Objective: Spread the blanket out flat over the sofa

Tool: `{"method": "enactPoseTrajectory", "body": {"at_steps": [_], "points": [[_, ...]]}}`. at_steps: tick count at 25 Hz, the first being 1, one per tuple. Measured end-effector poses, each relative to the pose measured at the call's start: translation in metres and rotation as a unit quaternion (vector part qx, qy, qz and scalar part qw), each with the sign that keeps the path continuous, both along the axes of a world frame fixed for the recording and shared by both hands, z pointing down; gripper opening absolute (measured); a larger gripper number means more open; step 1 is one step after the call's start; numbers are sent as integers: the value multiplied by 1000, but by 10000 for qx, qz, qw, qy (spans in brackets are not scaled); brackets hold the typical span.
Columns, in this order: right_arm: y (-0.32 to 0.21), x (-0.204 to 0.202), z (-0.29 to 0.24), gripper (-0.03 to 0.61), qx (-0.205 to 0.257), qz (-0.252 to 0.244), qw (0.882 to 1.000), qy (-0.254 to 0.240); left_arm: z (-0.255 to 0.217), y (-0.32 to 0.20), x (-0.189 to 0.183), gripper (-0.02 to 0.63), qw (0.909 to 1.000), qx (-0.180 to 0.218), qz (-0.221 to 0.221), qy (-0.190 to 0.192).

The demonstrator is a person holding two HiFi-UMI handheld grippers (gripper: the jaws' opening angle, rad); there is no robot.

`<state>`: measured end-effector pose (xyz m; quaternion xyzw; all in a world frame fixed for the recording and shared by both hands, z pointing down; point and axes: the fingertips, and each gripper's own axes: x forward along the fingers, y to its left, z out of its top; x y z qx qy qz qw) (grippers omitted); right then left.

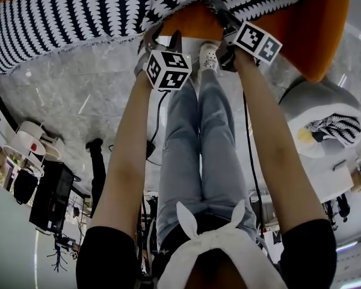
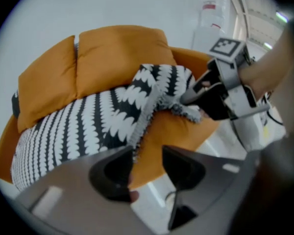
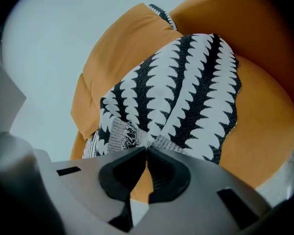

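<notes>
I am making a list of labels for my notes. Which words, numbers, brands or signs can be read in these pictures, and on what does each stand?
No text can be read anywhere.
Left marker cube and right marker cube: black-and-white square codes, no letters.
Blanket: woven pattern only.
White panel in the background of the left gripper view: small red mark, too blurred to read.

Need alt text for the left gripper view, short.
Left tongs stand open over an orange sofa, the fringed edge of a black-and-white blanket just beyond them. At right, the right tongs pinch that blanket's edge.
</notes>
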<state>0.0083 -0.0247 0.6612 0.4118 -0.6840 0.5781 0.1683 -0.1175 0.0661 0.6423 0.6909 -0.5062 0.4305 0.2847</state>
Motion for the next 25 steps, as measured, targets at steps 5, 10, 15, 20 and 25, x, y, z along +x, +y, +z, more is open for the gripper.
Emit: {"method": "enactPoseTrajectory", "body": {"at_steps": [5,10,15,20,25], "points": [[3,2,-2,18,-67,9,9999,-85,20,-10,-11,207,9965,-15,286,-791],[-15,45,-69,18,46,-27,10000,-29,-22,-37,21,207,9948,-244,549,-825],[-6,27,-47,18,-45,-137,9999,-46,10,-30,-6,206,9871,-552,889,-1210],[-7,14,-41,18,-101,-207,9997,19,23,-29,-10,158,9795,-664,1363,-1325],[2,13,-33,18,-93,-256,9996,17,23,-17,-12,11,9740,-492,1438,-1682]]}}
